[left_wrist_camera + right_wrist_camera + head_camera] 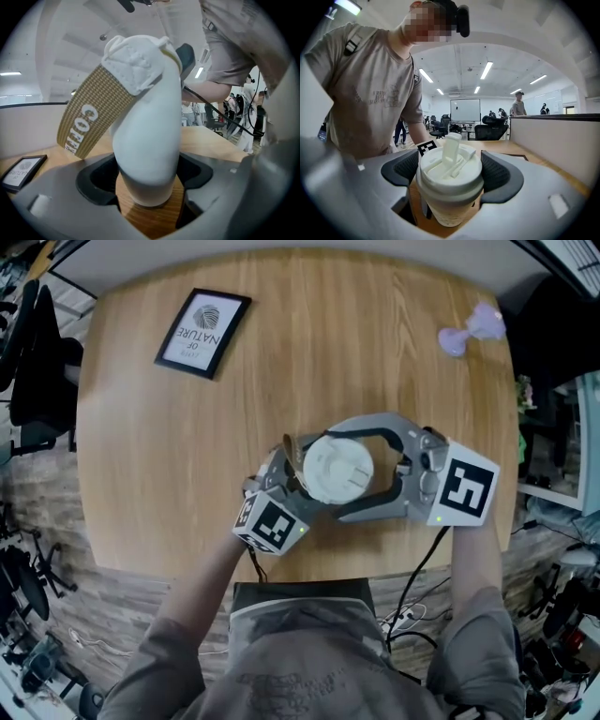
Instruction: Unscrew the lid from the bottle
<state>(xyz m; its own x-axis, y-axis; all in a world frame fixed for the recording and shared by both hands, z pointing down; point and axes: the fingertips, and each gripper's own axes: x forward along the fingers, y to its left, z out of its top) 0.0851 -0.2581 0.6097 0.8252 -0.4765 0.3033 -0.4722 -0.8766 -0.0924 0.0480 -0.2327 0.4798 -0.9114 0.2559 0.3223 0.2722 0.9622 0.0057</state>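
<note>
A white bottle [150, 140] with a tan woven strap [89, 117] printed "COFFE" stands upright on the wooden table [141, 474]. Its white lid [337, 468] has a raised flip spout. My left gripper [298, 474] comes in from the lower left, and its dark pads press both sides of the bottle's lower body, so the left gripper [147, 187] is shut on it. From the right, my right gripper [337, 470] reaches round the top. In the right gripper view the lid [450, 171] sits between the two pads, and the right gripper [450, 178] is shut on it.
A black-framed print [202, 331] lies at the table's far left. A small purple object [473, 329] lies at the far right. The round table's near edge runs just below both grippers. A black chair [37, 362] stands left of the table.
</note>
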